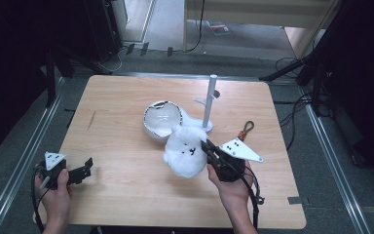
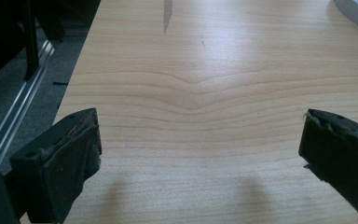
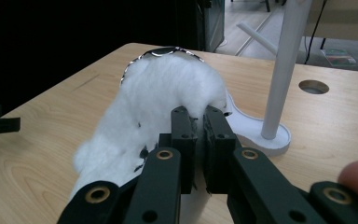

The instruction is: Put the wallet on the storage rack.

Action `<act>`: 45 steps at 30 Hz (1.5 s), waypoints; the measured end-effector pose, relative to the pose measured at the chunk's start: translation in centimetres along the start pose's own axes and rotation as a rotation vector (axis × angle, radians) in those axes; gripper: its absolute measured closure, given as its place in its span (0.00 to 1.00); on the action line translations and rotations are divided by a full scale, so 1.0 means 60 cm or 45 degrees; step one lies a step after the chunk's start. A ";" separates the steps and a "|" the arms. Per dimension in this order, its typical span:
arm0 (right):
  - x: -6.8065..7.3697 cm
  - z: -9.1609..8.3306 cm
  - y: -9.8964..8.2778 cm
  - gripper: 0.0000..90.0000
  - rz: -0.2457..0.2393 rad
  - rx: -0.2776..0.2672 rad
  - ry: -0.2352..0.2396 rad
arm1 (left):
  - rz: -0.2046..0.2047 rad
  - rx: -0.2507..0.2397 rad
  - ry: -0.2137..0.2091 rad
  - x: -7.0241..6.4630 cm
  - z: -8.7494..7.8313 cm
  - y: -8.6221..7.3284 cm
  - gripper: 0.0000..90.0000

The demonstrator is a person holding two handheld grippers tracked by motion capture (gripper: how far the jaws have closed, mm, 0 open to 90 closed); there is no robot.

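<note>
- The step in hand looks like carrying: the right gripper (image 1: 209, 148) has its jaws pinched tight on the edge of a white fluffy plush cover (image 1: 185, 150), which bears a small printed face.
- In the high view the plush cover sits at the centre of the frame, just below a white headset-like shell (image 1: 161, 119) and just left of the foot of a white stand (image 1: 208, 100) with a short side peg.
- In the right gripper view the two black jaws meet on a fold of the plush at mid frame; the fluff bulges up and to the left, and the stand's pole rises at the upper right.
- Whether the plush hangs free of the bench (image 1: 126, 97) or rests on it I cannot tell; its lower part seems close to the wood.
- The left gripper (image 1: 78, 171) rests at the lower left of the high view, well apart from the plush, with its jaws wide open over bare wood and nothing between them.
- A small red-and-black loop (image 1: 246, 129) lies on the bench to the right of the stand, just above the right gripper.
- Judging from the layout, the next move probably calls for bringing the plush toward the shell or the stand's peg, keeping the pinch firm since the soft fabric can slip.
- The open left gripper is likely needed to steady the target or spread the cover's edge.
</note>
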State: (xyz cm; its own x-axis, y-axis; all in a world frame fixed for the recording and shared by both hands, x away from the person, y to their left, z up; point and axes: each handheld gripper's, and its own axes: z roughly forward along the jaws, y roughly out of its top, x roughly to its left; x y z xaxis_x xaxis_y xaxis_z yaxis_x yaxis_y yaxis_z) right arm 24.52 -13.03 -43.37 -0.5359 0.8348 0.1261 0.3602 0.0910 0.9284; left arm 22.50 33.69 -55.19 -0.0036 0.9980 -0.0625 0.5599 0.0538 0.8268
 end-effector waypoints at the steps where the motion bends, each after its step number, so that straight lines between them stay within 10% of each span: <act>1: 0.000 0.000 0.000 0.95 0.000 0.000 0.000 | -0.002 0.000 0.000 0.000 0.000 0.000 0.00; 45: 0.005 0.155 0.088 0.95 -0.011 -0.012 -0.278 | -0.004 0.005 -0.010 0.002 0.000 0.000 0.00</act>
State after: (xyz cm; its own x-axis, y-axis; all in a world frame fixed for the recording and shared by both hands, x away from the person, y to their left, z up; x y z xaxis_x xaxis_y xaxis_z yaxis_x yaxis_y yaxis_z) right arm 33.39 -7.25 -41.67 -0.3604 0.9319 0.0400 0.3482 0.0946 0.9326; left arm 22.50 33.81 -55.19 0.0010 0.9976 -0.0692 0.5635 0.0566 0.8242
